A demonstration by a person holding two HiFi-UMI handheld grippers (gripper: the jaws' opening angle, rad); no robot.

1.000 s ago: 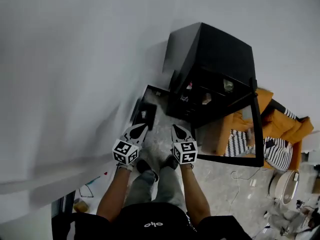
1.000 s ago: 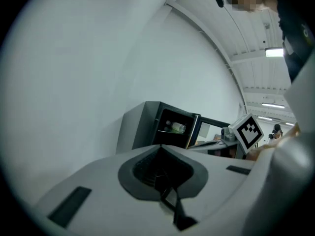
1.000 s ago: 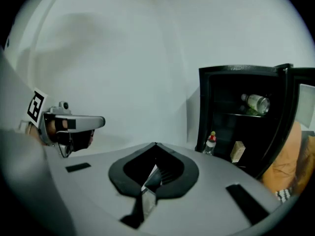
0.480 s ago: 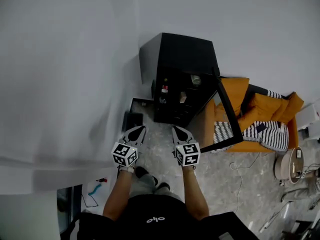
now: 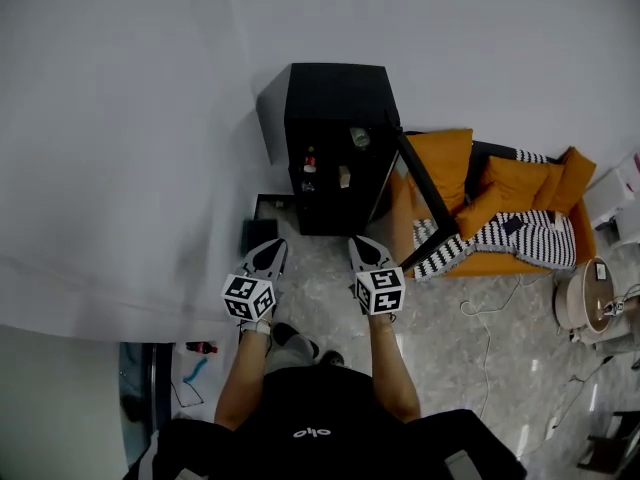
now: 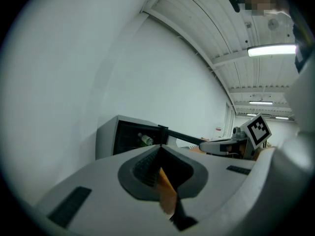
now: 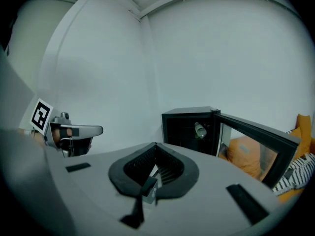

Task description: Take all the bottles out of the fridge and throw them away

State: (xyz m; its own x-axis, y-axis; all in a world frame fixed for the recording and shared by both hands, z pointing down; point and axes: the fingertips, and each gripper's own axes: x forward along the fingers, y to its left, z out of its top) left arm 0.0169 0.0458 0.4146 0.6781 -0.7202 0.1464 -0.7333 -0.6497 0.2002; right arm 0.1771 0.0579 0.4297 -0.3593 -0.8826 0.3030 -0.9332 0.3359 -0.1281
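A small black fridge (image 5: 335, 118) stands against the white wall with its glass door (image 5: 415, 196) swung open to the right. Inside I see a red-capped bottle (image 5: 309, 160), a clear bottle (image 5: 360, 138) lying on the top shelf and another item (image 5: 343, 176) lower down. That lying bottle also shows in the left gripper view (image 6: 145, 140) and the right gripper view (image 7: 200, 130). My left gripper (image 5: 270, 256) and right gripper (image 5: 364, 252) are held side by side short of the fridge. Both are shut and empty, apart from the fridge.
A black bin (image 5: 258, 236) sits on the floor left of the fridge, by a low black frame (image 5: 270, 200). An orange sofa (image 5: 470, 183) with striped cushions (image 5: 525, 233) stands behind the open door. A red-capped bottle (image 5: 200, 348) lies on the floor at my lower left.
The fridge has shifted left in the head view and now lies straight beyond both grippers. The grippers stay shut, side by side.
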